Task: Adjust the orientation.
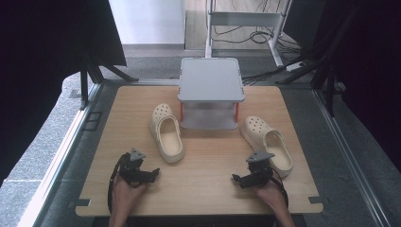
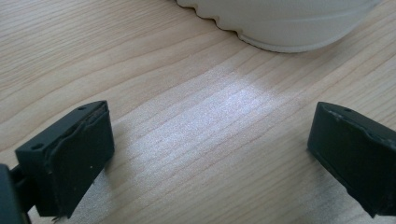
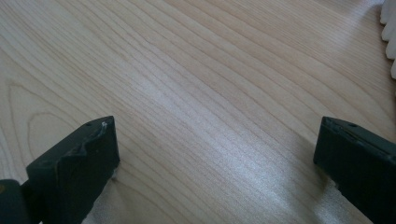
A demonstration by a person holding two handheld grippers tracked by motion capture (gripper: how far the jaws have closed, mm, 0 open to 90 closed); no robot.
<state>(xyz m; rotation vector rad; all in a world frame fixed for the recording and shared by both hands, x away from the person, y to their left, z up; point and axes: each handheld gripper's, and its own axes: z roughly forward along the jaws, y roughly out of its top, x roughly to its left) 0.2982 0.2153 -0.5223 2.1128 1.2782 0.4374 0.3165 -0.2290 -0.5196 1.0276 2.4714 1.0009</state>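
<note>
Two cream clogs lie on the wooden table (image 1: 203, 161). The left clog (image 1: 166, 133) lies left of centre, the right clog (image 1: 267, 145) at the right. A grey two-level shelf (image 1: 211, 92) stands at the back between them. My left gripper (image 1: 152, 174) rests near the table's front, just below the left clog, and is open with bare wood between its jaws; that clog's sole edge (image 2: 280, 23) is close ahead. My right gripper (image 1: 236, 178) rests at the front right beside the right clog, open and holding nothing; that clog's ribbed edge (image 3: 390, 32) is at the far right.
Metal frame rails (image 1: 345, 146) run along both table sides. Dark curtains hang left and right. A white stand and cables (image 1: 250, 28) are on the floor behind the table. Wood between the grippers is bare.
</note>
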